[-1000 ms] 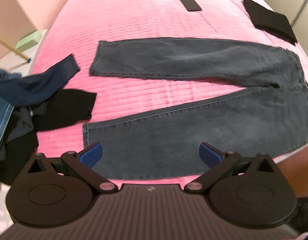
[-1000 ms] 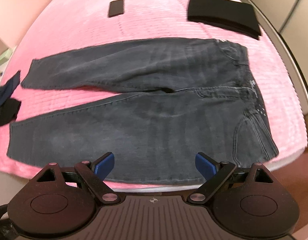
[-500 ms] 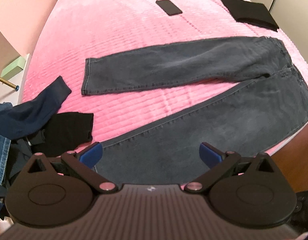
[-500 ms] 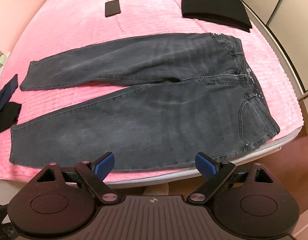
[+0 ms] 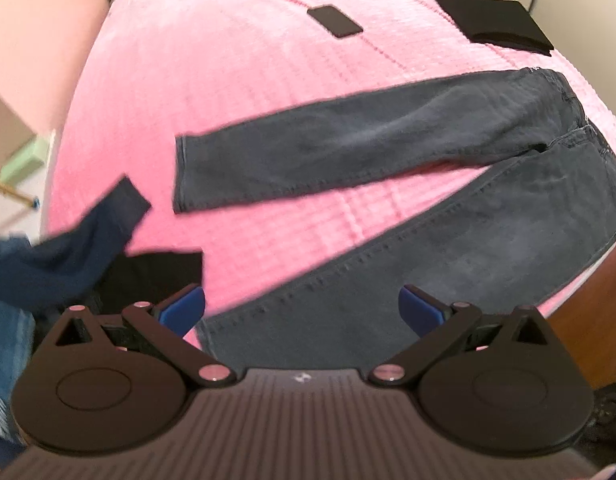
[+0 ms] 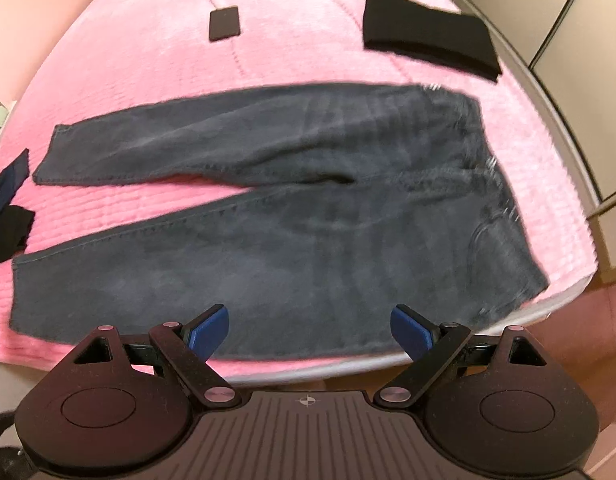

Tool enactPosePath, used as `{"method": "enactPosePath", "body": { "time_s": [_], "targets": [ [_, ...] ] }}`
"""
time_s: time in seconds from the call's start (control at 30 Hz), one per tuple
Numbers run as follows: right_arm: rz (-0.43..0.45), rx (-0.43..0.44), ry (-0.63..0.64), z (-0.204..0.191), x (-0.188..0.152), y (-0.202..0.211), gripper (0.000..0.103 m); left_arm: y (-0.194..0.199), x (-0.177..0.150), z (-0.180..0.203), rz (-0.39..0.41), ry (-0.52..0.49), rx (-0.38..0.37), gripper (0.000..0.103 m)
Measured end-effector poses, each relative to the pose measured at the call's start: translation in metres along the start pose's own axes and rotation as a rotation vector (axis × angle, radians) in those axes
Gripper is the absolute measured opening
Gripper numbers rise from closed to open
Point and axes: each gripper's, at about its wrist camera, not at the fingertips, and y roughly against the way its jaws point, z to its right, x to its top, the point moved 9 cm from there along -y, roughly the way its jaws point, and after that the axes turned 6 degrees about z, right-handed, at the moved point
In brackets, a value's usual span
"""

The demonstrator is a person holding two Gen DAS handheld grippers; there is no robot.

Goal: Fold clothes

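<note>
Dark grey jeans [image 6: 292,236] lie flat on the pink bedspread [image 6: 156,64] with both legs spread apart, waist at the right. In the left wrist view the jeans [image 5: 387,148] run from the cuffs at left to the waist at right. My left gripper [image 5: 302,310] is open and empty, just above the near leg's cuff end. My right gripper [image 6: 309,330] is open and empty, above the near leg's lower edge at the bed's front edge.
A folded black garment [image 6: 431,36] and a dark phone [image 6: 224,23] lie at the far side of the bed. A pile of dark blue and black clothes [image 5: 80,256] sits at the left. Cupboard doors [image 6: 579,20] stand at the right.
Both grippers have drawn back and lifted from the jeans, then the left one moved closer to the near cuff. The jeans have not moved. Both grippers stay open.
</note>
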Motion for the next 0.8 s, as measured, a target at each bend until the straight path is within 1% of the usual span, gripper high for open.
{"method": "enactPosePath", "body": {
  "time_s": [0.07,0.1,0.17,0.3,0.4,0.47,0.53,0.6,0.63,0.67,0.7,0.8],
  "targets": [
    [0.011,0.0,0.05,0.012,0.017,-0.008,0.091,-0.007,0.016,-0.009,0.039,-0.043,-0.015,0.101],
    [0.015,0.003,0.081,0.02,0.027,-0.013,0.091,-0.012,0.023,-0.012,0.046,-0.063,-0.019,0.101],
    [0.024,0.007,0.142,0.035,0.046,-0.024,0.091,-0.027,0.041,-0.019,0.042,-0.099,-0.004,0.101],
    [0.042,0.016,0.266,0.066,0.086,-0.045,0.091,-0.054,0.084,-0.023,0.055,-0.1,-0.004,0.101],
    [0.054,0.028,0.359,0.088,0.117,-0.064,0.09,-0.078,0.113,-0.019,0.047,-0.088,0.015,0.101],
    [0.055,0.057,0.424,0.103,0.143,-0.088,0.09,-0.095,0.127,-0.016,0.033,-0.088,0.034,0.101],
    [0.056,0.083,0.487,0.116,0.169,-0.111,0.09,-0.114,0.138,-0.014,0.015,-0.095,0.034,0.101],
    [0.055,0.105,0.54,0.124,0.193,-0.135,0.09,-0.134,0.147,-0.011,0.0,-0.13,0.03,0.1],
    [0.051,0.126,0.555,0.125,0.202,-0.146,0.09,-0.144,0.151,-0.01,-0.006,-0.159,0.029,0.097],
    [0.041,0.151,0.565,0.126,0.211,-0.158,0.079,-0.155,0.154,-0.009,-0.012,-0.187,0.027,0.096],
    [0.028,0.167,0.574,0.127,0.219,-0.171,0.065,-0.165,0.157,-0.01,-0.017,-0.223,0.027,0.096],
    [0.01,0.164,0.596,0.127,0.238,-0.205,0.063,-0.201,0.166,-0.014,-0.037,-0.337,0.021,0.096]
  ]
}}
